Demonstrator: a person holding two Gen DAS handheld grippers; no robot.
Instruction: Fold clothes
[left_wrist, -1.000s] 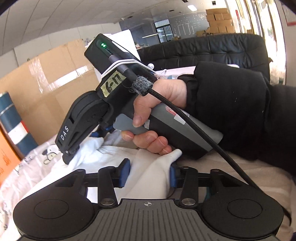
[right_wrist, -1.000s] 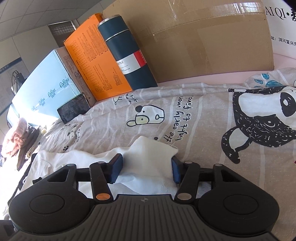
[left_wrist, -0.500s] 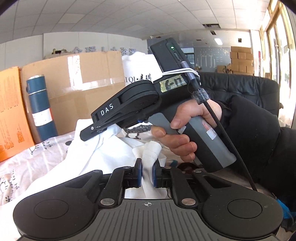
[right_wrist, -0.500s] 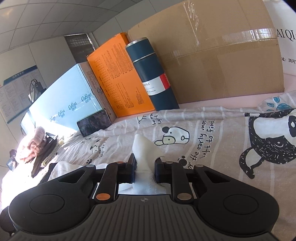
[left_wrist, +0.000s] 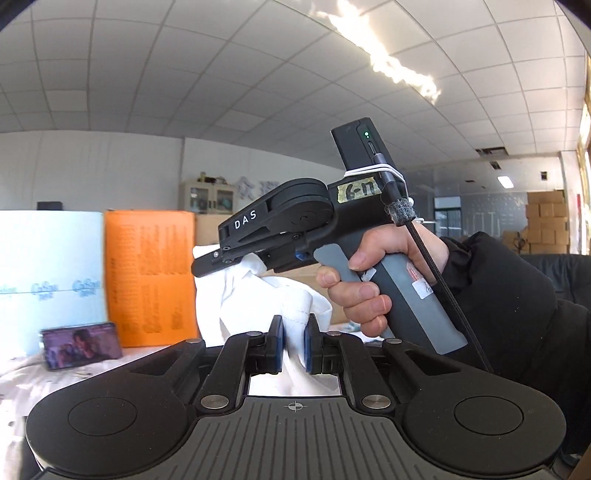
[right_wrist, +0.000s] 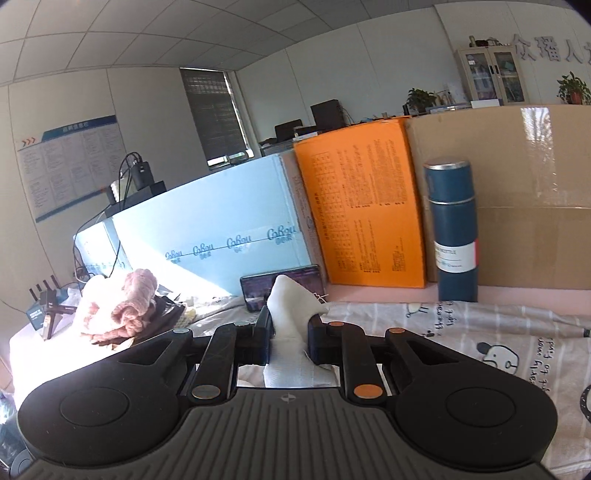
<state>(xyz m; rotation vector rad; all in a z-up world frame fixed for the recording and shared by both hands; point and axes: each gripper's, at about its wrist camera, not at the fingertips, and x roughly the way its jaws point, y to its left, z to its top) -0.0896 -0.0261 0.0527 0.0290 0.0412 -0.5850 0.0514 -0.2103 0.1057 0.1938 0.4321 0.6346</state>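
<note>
A white garment (left_wrist: 236, 295) hangs lifted between both grippers. My left gripper (left_wrist: 293, 341) is shut on a bunched corner of it. In the left wrist view the right gripper (left_wrist: 221, 258) is just ahead, held in a hand, with white cloth caught under its nose. In the right wrist view my right gripper (right_wrist: 290, 334) is shut on another corner of the white garment (right_wrist: 290, 306), which pokes up between the pads. Both grippers are raised above the bed sheet (right_wrist: 480, 332).
An orange box (right_wrist: 362, 210), a blue flask (right_wrist: 452, 236), a cardboard box (right_wrist: 535, 177) and a pale blue box (right_wrist: 207, 236) line the back. A phone (right_wrist: 258, 291) leans there. A pink knit pile (right_wrist: 125, 299) lies at the left.
Both grippers closed on the white garment's corners, then lifted it off the bed. The views have tilted up and swung left, and the right gripper has risen in the left wrist view.
</note>
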